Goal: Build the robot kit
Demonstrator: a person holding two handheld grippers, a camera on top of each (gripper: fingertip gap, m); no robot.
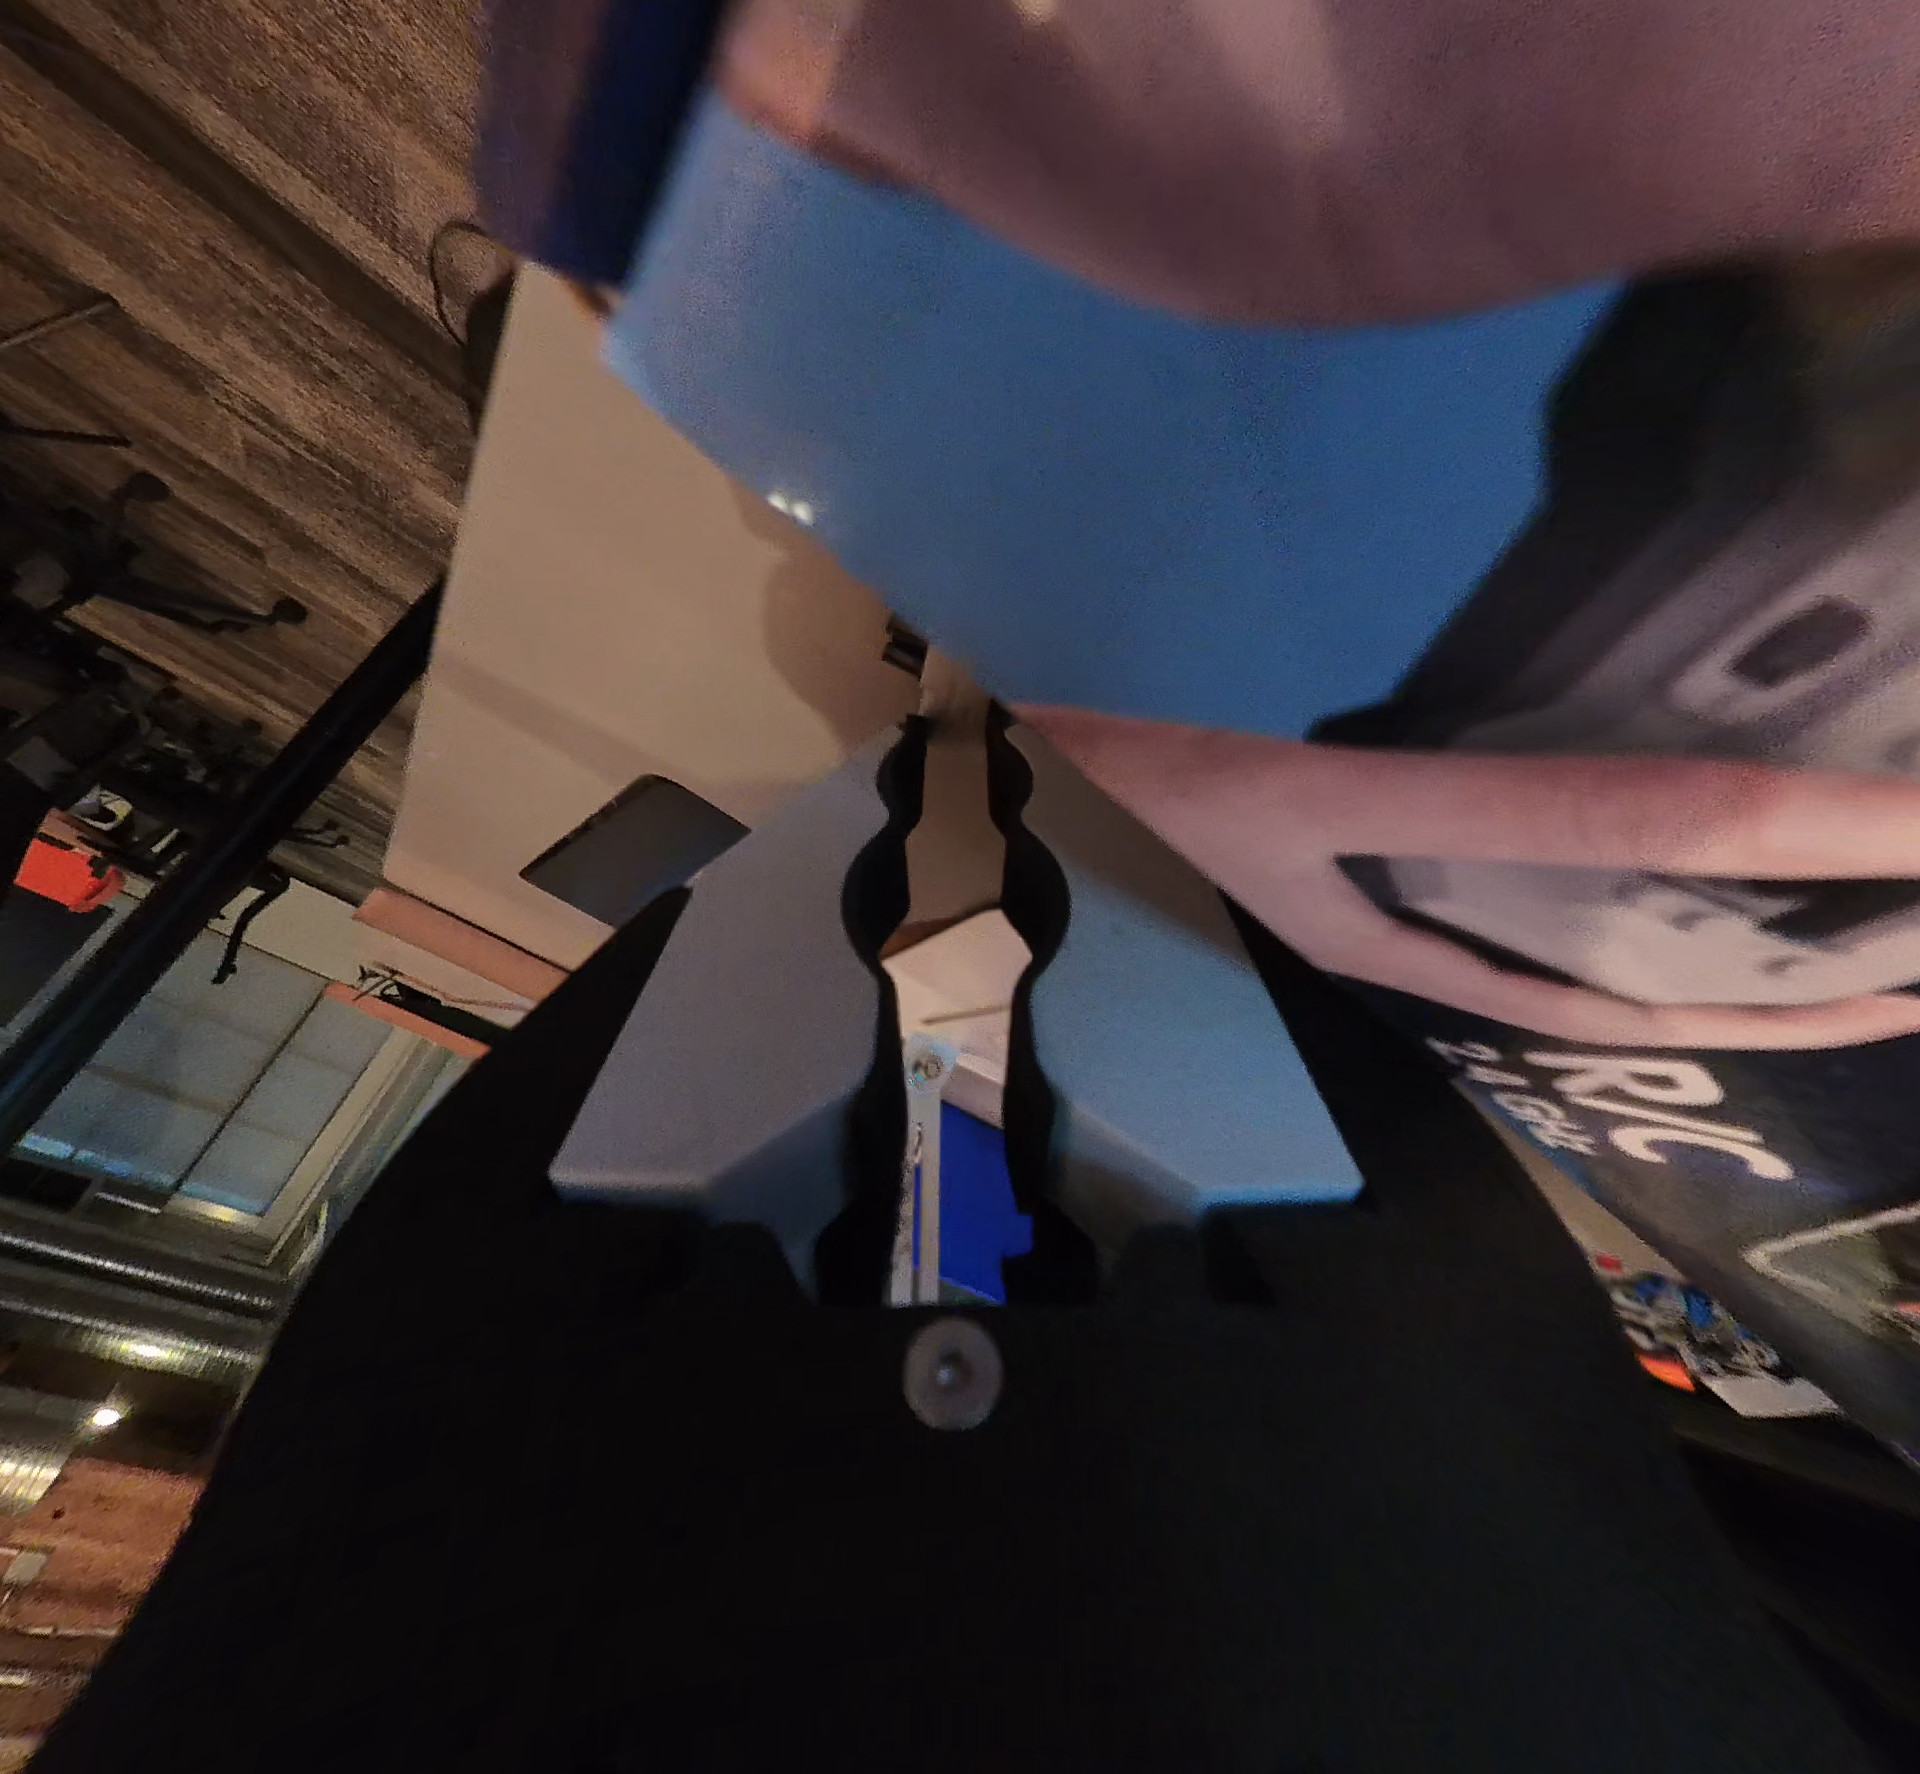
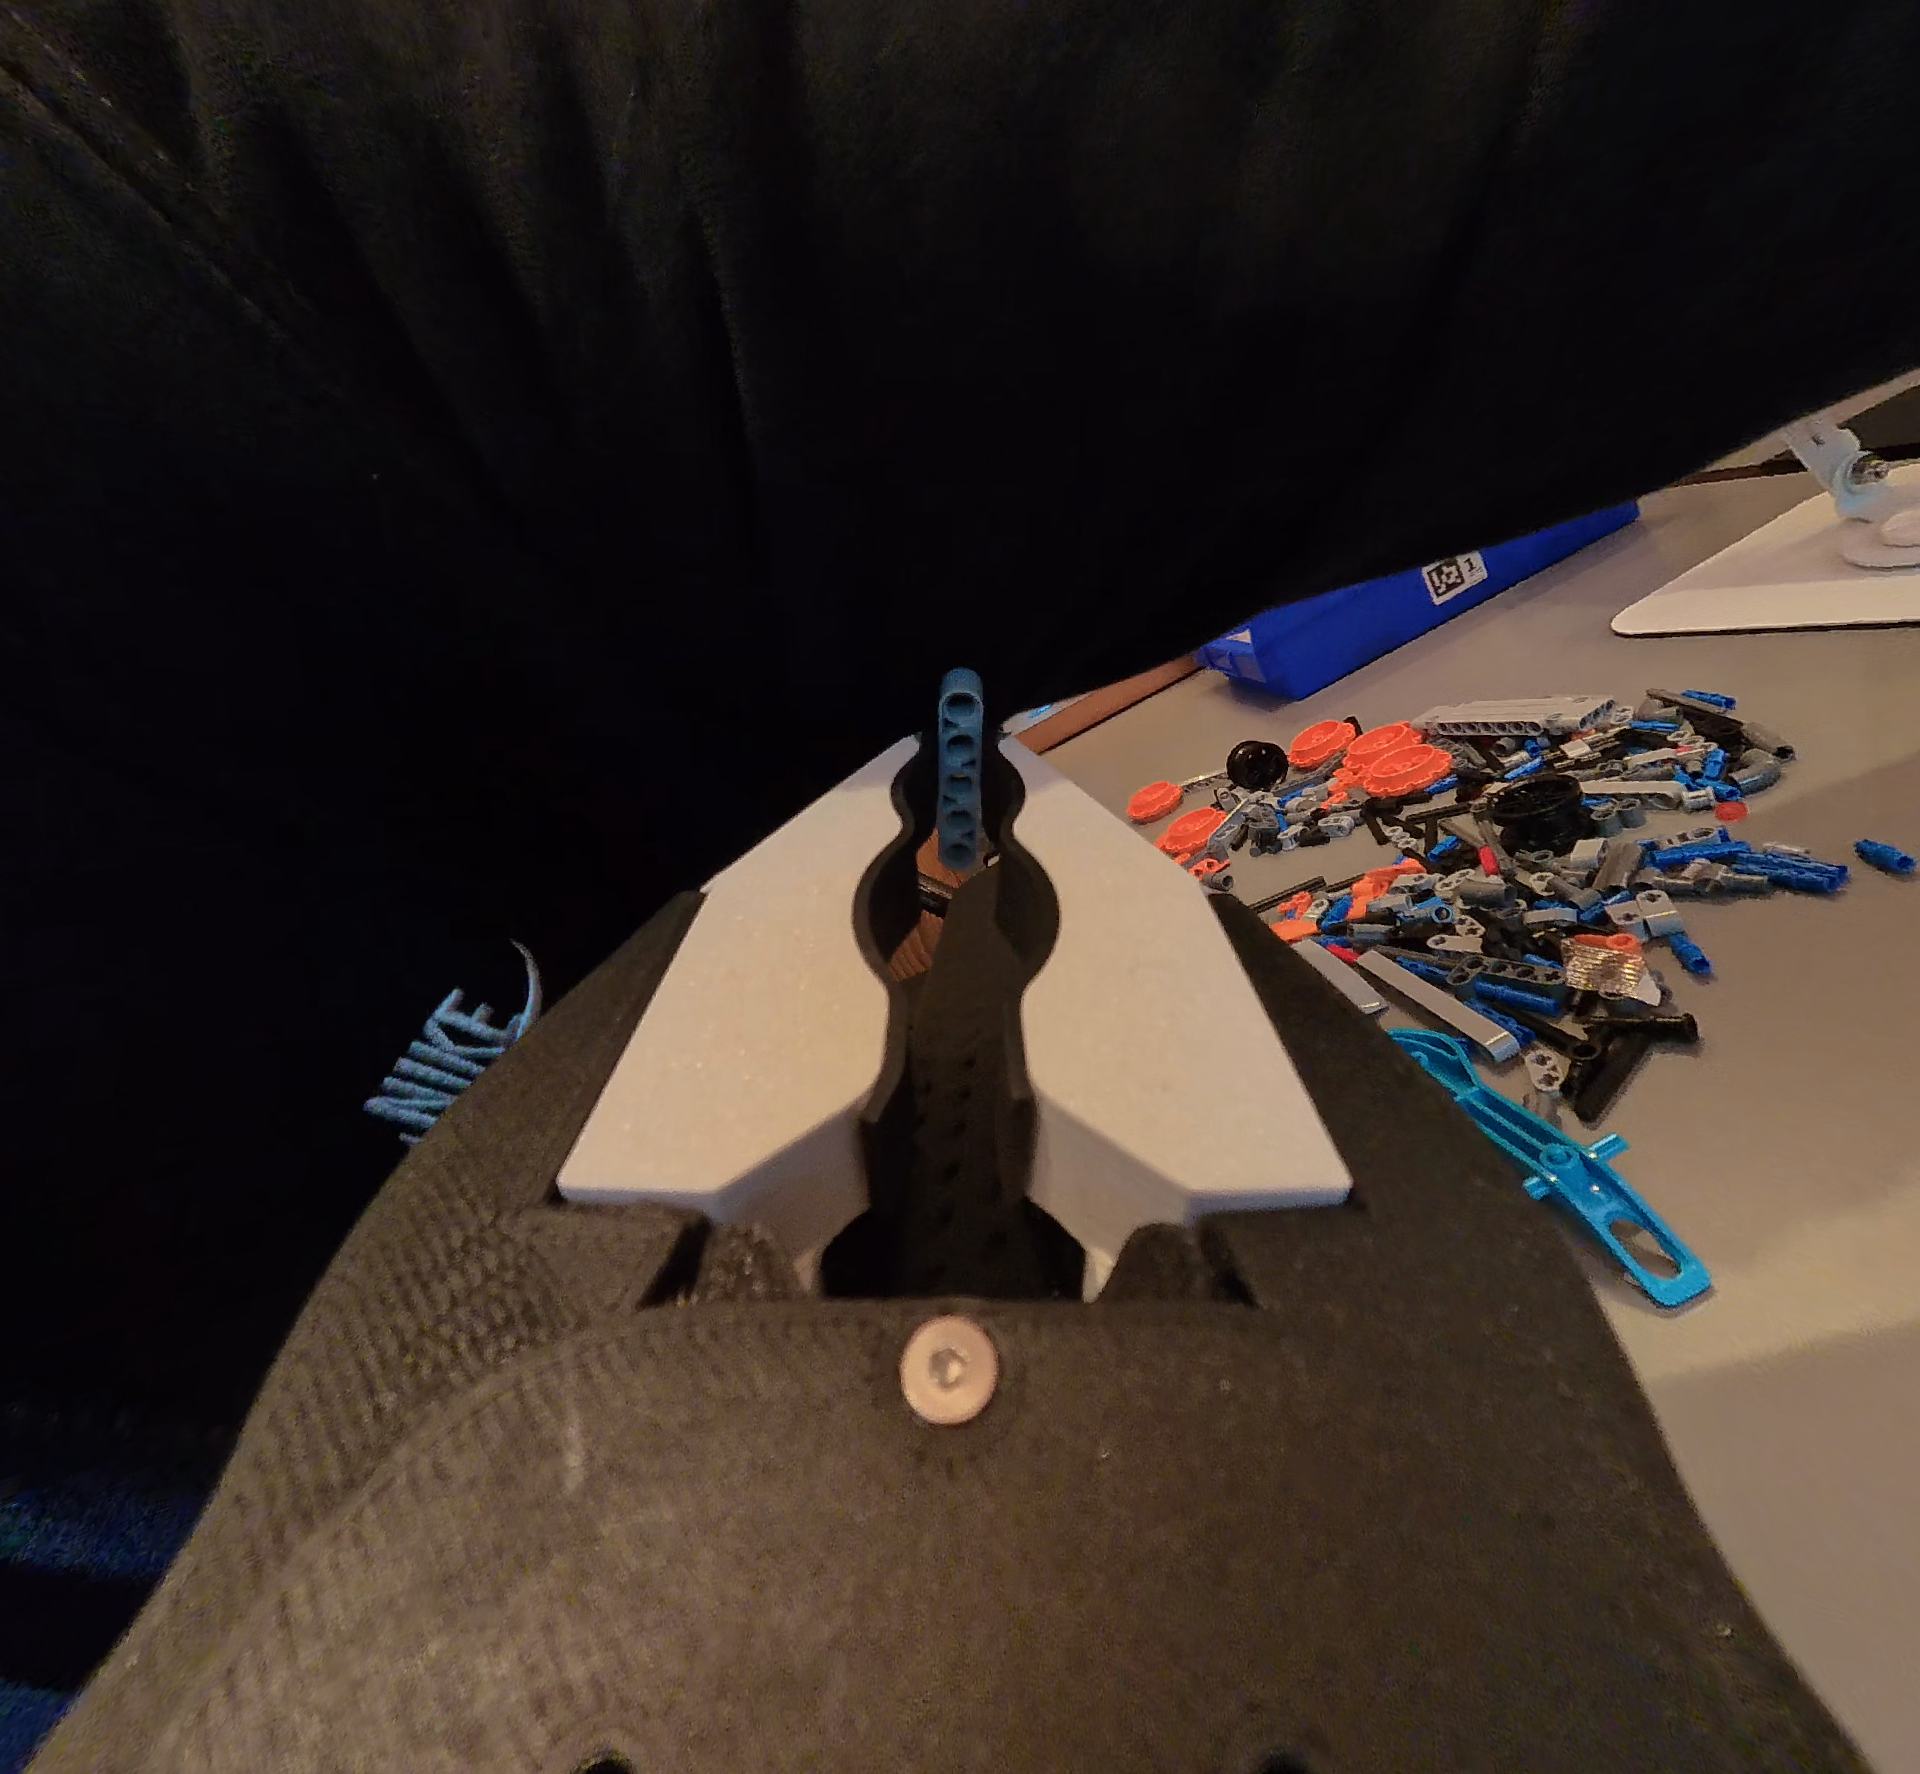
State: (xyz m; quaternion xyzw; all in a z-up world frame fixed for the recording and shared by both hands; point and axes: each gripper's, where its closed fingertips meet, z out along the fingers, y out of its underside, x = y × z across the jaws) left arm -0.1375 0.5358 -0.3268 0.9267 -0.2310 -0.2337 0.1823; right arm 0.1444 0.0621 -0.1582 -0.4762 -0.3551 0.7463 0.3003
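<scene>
Right gripper (image 2: 958, 794) pinches a dark-teal holed beam (image 2: 958, 768) upright at its tips, lifted off the grey table (image 2: 1766, 1309) and close to the person's dark top (image 2: 727, 270) — likely for inspection. The parts pile (image 2: 1507, 851) lies well apart. Left gripper (image 1: 954, 737) — nearly clenched, seemingly empty — is tilted up beside a blue box (image 1: 1091, 498).

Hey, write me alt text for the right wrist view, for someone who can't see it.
The right gripper, shut on a dark teal plastic beam with round holes, holds it upright before a person's black garment. Right of it, on a grey table, lie a heap of small orange, blue, grey and black building-toy parts and a long light-blue plastic piece.
</scene>
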